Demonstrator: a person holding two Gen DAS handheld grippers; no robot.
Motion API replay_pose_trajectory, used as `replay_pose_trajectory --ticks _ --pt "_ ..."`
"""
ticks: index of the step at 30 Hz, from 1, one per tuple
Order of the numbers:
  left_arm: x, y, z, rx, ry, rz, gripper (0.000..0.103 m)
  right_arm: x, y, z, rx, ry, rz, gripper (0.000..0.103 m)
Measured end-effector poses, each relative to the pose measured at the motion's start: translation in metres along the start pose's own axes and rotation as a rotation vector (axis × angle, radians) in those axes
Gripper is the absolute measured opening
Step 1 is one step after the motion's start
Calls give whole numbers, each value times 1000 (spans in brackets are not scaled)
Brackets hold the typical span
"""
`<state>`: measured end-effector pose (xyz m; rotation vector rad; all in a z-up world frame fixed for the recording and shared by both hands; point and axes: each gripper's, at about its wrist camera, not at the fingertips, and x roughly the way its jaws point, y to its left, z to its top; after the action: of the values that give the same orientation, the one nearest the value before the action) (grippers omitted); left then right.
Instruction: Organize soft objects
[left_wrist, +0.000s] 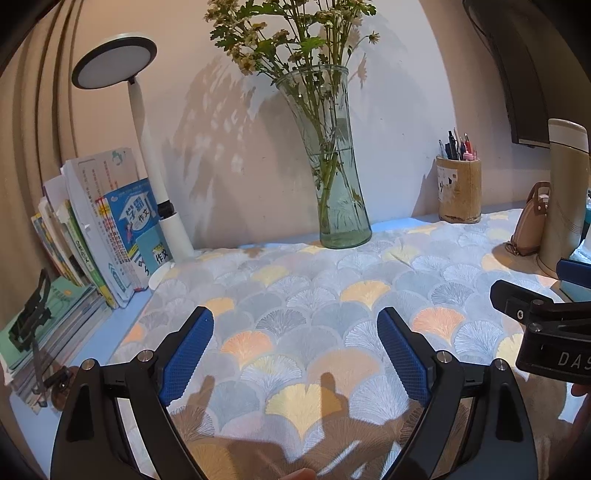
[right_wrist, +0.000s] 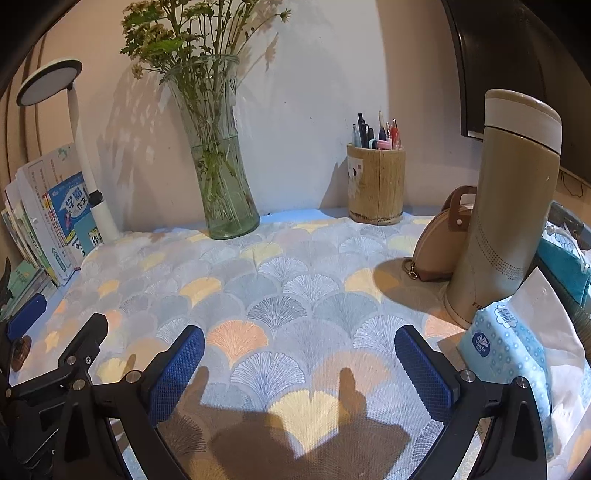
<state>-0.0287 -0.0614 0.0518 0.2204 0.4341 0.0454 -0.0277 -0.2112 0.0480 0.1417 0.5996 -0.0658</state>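
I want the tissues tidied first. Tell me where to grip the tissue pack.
Grip the tissue pack across its narrow blue-patterned sides with the right gripper, coming from the left over the cloth. It stands tilted against the flask, so its near end is exposed.

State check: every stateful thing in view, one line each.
left gripper: open, empty
right gripper: open, empty
cloth: spread flat
lamp: off, it seems
vase: upright, holds flowers
flask: upright, capped
tissue pack: lying flat, a tissue sticking out
pen cup: upright, full
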Motion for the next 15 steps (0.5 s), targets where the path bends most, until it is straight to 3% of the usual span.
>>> replay_pose_trajectory --ticks 2,15 --pt "2 1 0 -5 7 15 101 0 2 -1 -10 0 -4 103" --pt "6 3 1 -7 29 1 101 3 3 -1 -14 14 -3 103"
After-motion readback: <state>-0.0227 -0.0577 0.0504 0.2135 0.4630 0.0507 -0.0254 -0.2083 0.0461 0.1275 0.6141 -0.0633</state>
